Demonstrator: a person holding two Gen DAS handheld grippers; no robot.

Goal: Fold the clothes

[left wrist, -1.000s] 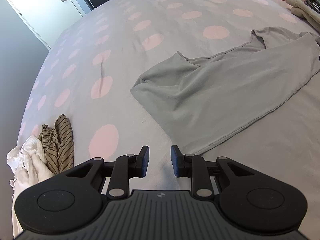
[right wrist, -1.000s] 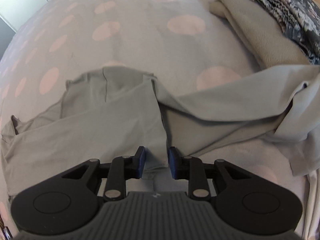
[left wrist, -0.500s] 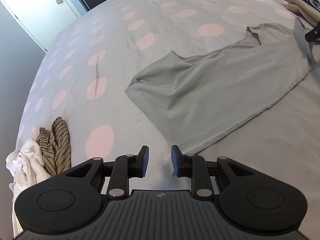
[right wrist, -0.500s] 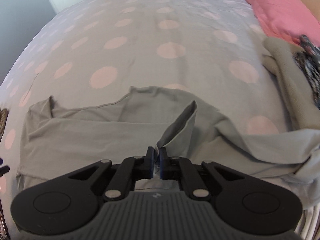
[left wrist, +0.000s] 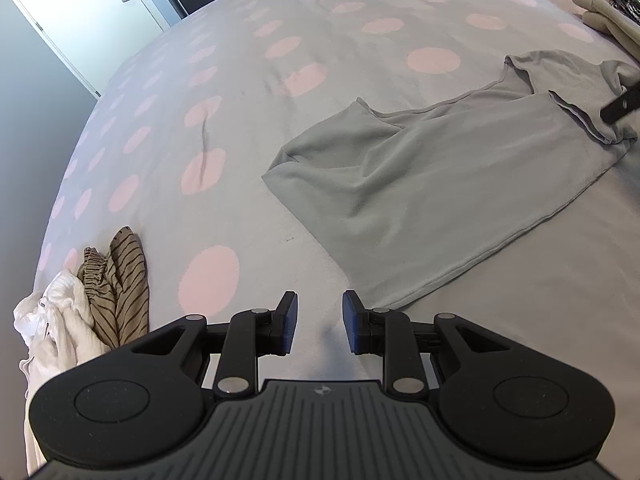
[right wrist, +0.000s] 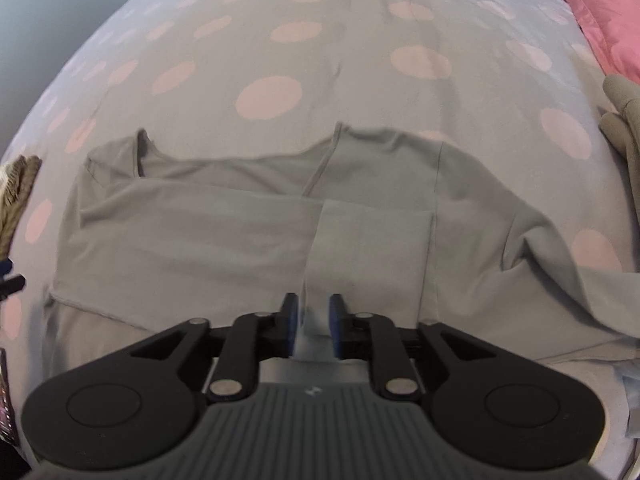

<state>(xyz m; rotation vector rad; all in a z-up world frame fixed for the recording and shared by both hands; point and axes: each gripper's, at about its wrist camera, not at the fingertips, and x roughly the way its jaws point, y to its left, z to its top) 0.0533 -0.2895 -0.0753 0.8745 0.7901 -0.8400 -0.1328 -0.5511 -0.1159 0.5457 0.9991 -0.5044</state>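
Lying flat on the dotted bedspread (left wrist: 248,128), grey shirt (left wrist: 440,184) has a sleeve folded across; right gripper (right wrist: 313,322) fingers apart over its edge, left gripper (left wrist: 318,322) fingers apart beside hem.

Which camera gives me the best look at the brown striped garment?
The left wrist view. It shows the brown striped garment bunched on the bedspread beside a white garment, sharp and unobstructed. The right wrist view catches only a blurred sliver at its left edge.

One grey shirt (left wrist: 440,184), one striped garment (left wrist: 124,276), one white garment (left wrist: 56,320), one beige garment (left wrist: 608,16), one pink pillow (right wrist: 600,4), two grippers.
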